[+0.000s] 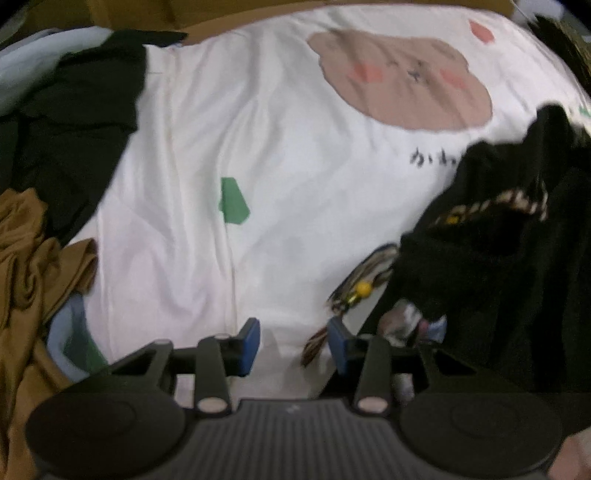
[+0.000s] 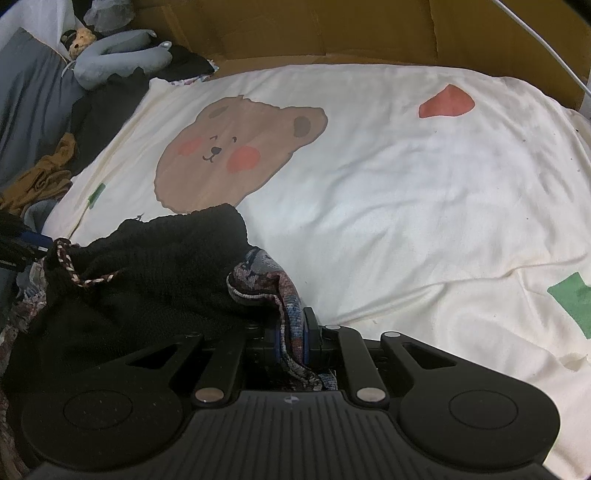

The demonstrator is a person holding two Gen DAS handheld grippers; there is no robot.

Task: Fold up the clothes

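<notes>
A black knit garment (image 2: 147, 269) with patterned trim and a braided cord lies bunched at the near left of a white bear-print sheet (image 2: 388, 192). My right gripper (image 2: 291, 338) is shut on the garment's patterned blue-red hem (image 2: 266, 277). In the left wrist view the same garment (image 1: 498, 258) hangs at the right, its striped cord with a yellow bead (image 1: 364, 288) dangling. My left gripper (image 1: 293, 339) is open and empty, just left of the garment, above the sheet (image 1: 221, 147).
A dark garment (image 1: 74, 122) and a brown one (image 1: 26, 266) lie piled at the sheet's left edge. A grey plush toy (image 2: 118, 59) and grey bedding (image 2: 29, 96) sit at the far left. A cardboard wall (image 2: 332, 29) runs behind.
</notes>
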